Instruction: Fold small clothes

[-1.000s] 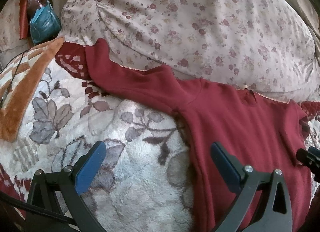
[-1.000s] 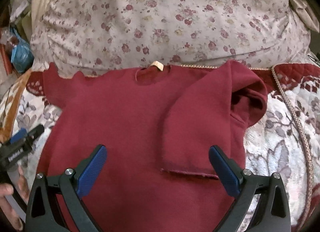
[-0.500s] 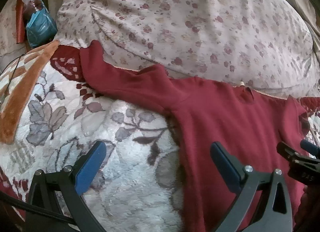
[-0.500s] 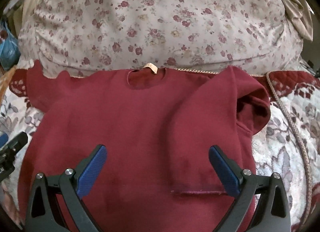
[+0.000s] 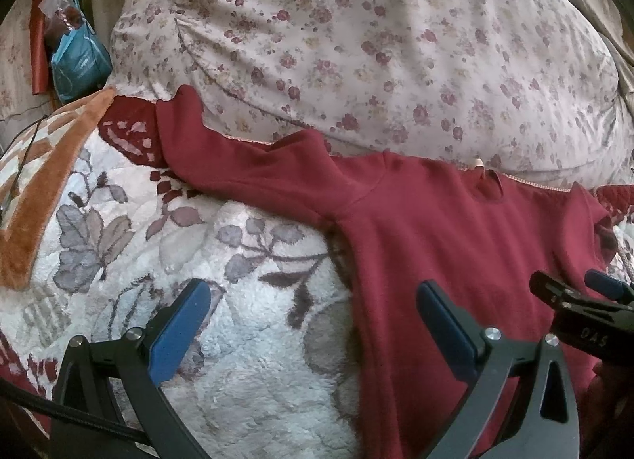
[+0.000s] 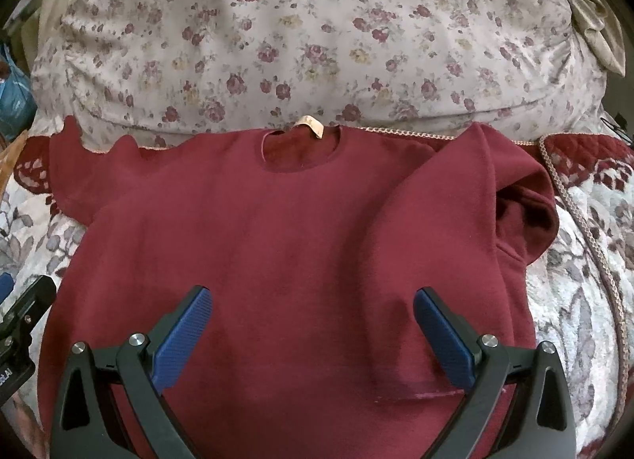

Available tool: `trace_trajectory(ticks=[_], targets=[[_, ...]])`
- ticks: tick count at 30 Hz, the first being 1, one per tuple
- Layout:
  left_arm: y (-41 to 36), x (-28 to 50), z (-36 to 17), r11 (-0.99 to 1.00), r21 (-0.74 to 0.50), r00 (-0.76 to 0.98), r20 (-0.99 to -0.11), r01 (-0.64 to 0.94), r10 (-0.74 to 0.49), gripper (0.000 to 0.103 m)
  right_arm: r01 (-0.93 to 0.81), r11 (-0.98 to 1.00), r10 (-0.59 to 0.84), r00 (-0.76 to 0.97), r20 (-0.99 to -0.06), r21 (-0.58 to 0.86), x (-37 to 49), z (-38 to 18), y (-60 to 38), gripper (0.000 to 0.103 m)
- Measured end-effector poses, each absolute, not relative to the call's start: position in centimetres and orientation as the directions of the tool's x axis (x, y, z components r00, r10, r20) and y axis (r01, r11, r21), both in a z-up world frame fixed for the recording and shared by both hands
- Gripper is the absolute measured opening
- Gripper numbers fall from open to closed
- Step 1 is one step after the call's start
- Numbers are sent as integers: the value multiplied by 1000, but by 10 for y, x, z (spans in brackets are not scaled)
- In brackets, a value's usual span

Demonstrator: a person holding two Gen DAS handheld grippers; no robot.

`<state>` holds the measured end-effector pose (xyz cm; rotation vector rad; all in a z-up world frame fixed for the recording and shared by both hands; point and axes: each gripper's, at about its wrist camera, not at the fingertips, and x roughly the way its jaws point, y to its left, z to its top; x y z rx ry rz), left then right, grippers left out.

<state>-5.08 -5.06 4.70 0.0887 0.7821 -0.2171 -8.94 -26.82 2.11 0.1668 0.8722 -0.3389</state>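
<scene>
My dark red long-sleeved fleece top (image 6: 285,261) lies flat on the floral plush blanket (image 5: 237,340). Both grippers, left (image 5: 313,324) and right (image 6: 313,328), hang spread, empty. Its outstretched sleeve (image 5: 245,174), cuff seemingly against the pillow, I should pinch and fold across squarely.

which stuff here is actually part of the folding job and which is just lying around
Part of the job:
red sweater
its spread-out sleeve
its folded-in sleeve
left tool, open
right tool, open

Just lying about:
floral pillow
fleece blanket
blue bag
</scene>
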Motion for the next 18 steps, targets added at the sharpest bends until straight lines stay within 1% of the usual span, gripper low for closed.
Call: trace_trajectory(ticks=[11,18], targets=[[-54,-49,42,973,11,681,-717,229,-152,103,360,933,-235,578,-781,-14,-85,14,-267,103],[-53,-47,41,975,10,681,-718,222,-148,103,350,937,-208,590,-780,15,-84,15,-266,103]])
